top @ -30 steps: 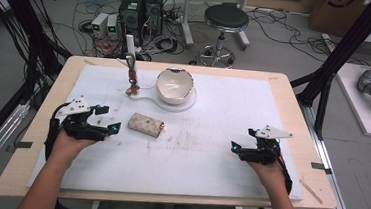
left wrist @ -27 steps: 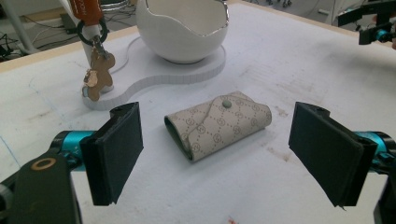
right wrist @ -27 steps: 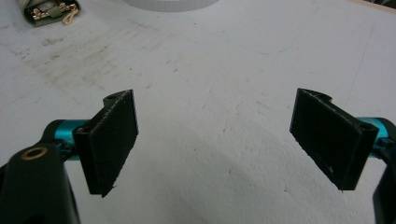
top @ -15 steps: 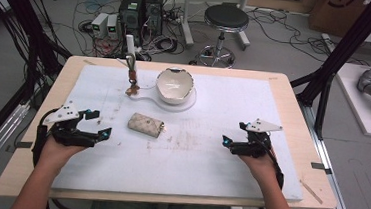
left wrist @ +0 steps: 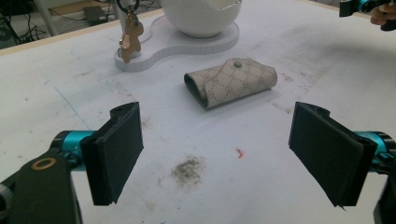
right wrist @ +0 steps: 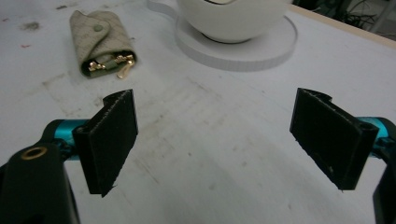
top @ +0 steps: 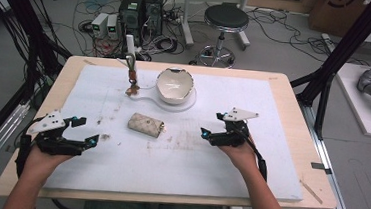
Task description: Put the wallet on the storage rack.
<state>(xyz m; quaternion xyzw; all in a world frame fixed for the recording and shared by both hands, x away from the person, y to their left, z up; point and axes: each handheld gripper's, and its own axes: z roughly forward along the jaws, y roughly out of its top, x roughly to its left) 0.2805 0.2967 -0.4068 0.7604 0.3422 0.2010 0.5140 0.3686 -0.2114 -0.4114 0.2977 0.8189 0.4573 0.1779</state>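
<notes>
Left tool (top: 83, 131), right tool (top: 211, 124): both agape, empty; key pouch (top: 145, 125) between, unobstructed; bowl (top: 175, 85) beyond.

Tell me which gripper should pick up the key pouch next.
Probably the right gripper: it sits closer to the key pouch, open, facing its open end with the clips. The left gripper, also open, is farther back.

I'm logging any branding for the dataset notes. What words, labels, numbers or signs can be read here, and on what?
No readable text anywhere.
Key pouch: a repeating monogram pattern covers it, too blurred to read as letters.
Cardboard box on the floor in the high view: a dark mark on its side, too small to read.
White bowl, its white stand, the left gripper and right gripper: no lettering visible.
</notes>
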